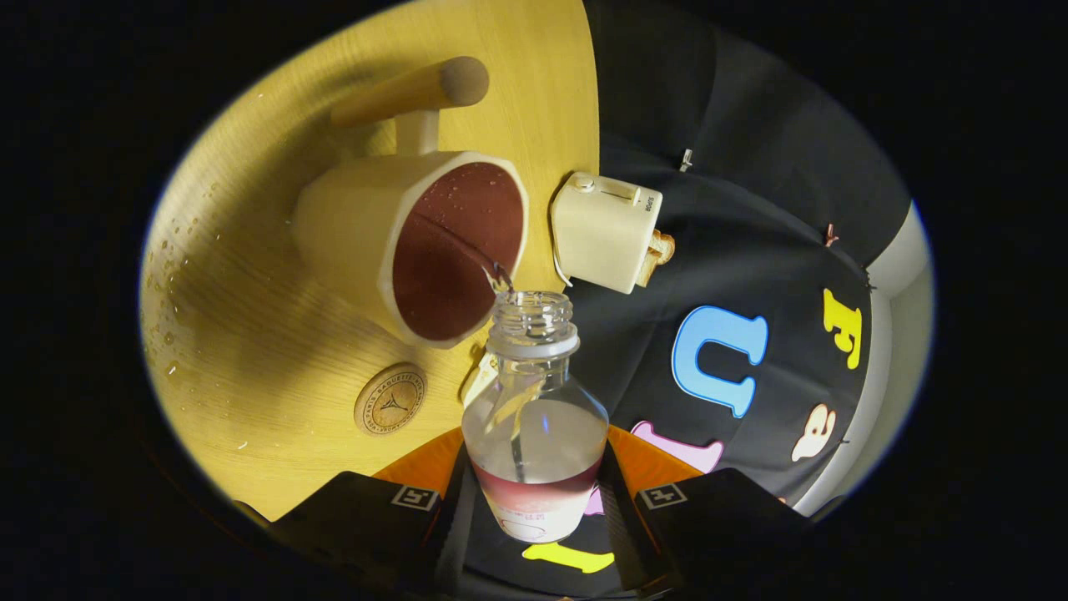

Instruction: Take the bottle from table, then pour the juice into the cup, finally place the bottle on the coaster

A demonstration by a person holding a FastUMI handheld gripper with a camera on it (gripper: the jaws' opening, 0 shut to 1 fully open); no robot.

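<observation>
Gripper [534, 492] clenched on the bottle [534, 417], one finger pressing each side of its lower body. Bottle lies between the fingers and reaches ahead of them, tilted so that its open, threaded mouth points at the cup [417, 242]. Thin stream of clear liquid runs from the bottle's mouth over the cup's rim; liquid still fills part of the bottle's body. Cup stands on the table [250, 334] just beyond the bottle's mouth, its interior dark red and speckled with drops, a handle of pale wood on its far side. Round coaster [390, 399] lies on the table beside the cup, near the bottle's shoulder. Small toaster [605, 229] with bread sits at the table's edge, beyond the bottle. Droplets dot the table's surface.
</observation>
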